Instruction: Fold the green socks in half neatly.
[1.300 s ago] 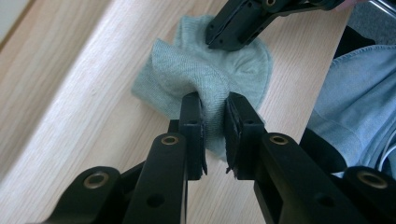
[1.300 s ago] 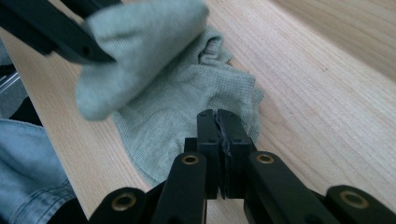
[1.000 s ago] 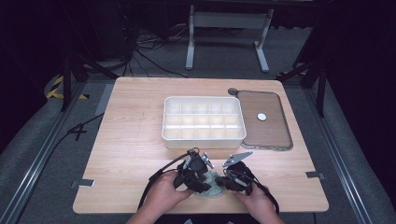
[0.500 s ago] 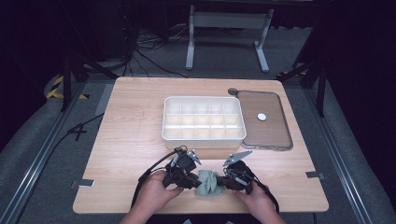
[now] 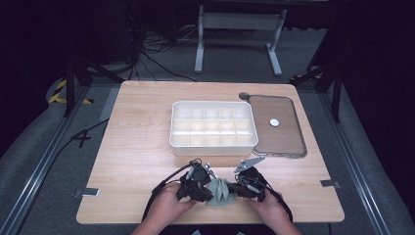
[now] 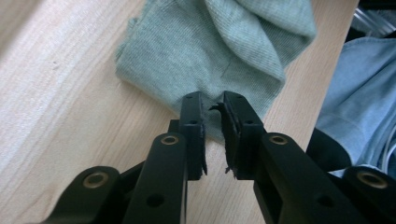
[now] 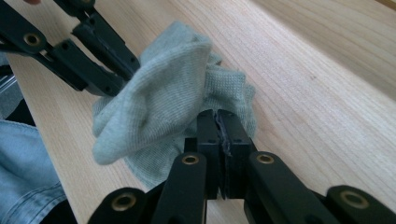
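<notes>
At the near edge of the bench (image 5: 137,147), the left tool (image 6: 212,100) has just been closing, its jaws now narrowed to a slim gap at the hem of a grey-green cloth (image 5: 221,192), seemingly to take a second hold for folding or spreading. At right, the right tool (image 7: 218,116) is pressed together on the cloth's opposite edge, anchoring it, well short of the white divided tray (image 5: 213,144).

L claw (image 5: 208,188) jaws just closing, narrow gap left; R claw (image 5: 238,190) jaws clamped tight. Both low, tips facing.
</notes>
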`<action>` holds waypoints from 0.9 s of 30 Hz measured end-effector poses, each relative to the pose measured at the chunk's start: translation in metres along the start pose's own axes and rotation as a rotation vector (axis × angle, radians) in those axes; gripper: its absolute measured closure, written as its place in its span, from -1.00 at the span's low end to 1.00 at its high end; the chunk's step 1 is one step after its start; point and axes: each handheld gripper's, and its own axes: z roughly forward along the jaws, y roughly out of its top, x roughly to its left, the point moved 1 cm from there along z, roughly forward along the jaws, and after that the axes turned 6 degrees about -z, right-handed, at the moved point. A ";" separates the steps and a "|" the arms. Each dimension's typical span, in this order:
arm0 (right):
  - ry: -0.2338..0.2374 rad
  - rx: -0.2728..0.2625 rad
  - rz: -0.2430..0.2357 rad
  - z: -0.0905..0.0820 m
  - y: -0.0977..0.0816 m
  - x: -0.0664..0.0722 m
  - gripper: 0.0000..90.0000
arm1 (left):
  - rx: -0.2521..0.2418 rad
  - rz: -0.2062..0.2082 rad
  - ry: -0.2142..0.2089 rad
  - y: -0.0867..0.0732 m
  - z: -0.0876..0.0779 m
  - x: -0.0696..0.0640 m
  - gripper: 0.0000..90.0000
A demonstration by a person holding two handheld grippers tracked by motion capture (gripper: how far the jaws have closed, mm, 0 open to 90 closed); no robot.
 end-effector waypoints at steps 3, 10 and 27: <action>-0.004 -0.016 -0.010 -0.007 0.003 0.001 0.96 | -0.046 -0.009 0.004 -0.001 -0.010 0.001 0.69; -0.011 -0.088 -0.036 -0.032 0.019 0.011 0.94 | -0.160 -0.045 0.038 -0.009 -0.035 0.006 0.66; 0.033 -0.007 -0.113 -0.012 0.039 0.025 0.89 | -0.165 -0.089 0.085 -0.032 -0.046 0.009 0.65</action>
